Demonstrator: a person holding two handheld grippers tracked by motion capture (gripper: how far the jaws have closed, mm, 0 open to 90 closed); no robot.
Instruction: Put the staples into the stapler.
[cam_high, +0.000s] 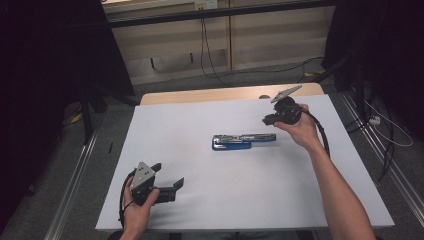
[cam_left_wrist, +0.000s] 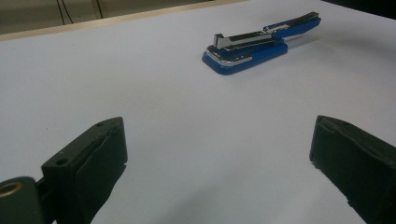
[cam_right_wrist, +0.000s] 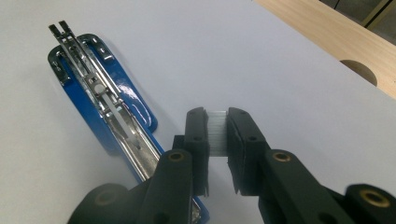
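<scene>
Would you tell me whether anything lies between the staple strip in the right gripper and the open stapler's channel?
Nothing visible does. The right gripper is shut on the strip of staples just beside the opened blue stapler, with only bare white table around them. The left gripper waits open, well away.

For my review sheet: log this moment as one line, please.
stapler open, flat on table | right gripper shut on staple strip | left gripper open, empty

Black two-jaw left gripper (cam_high: 167, 181) and right gripper (cam_high: 268, 120), grey three-cornered top plates, brass-coloured screw holes, trailing black cables; bare forearms, no sleeves.
</scene>
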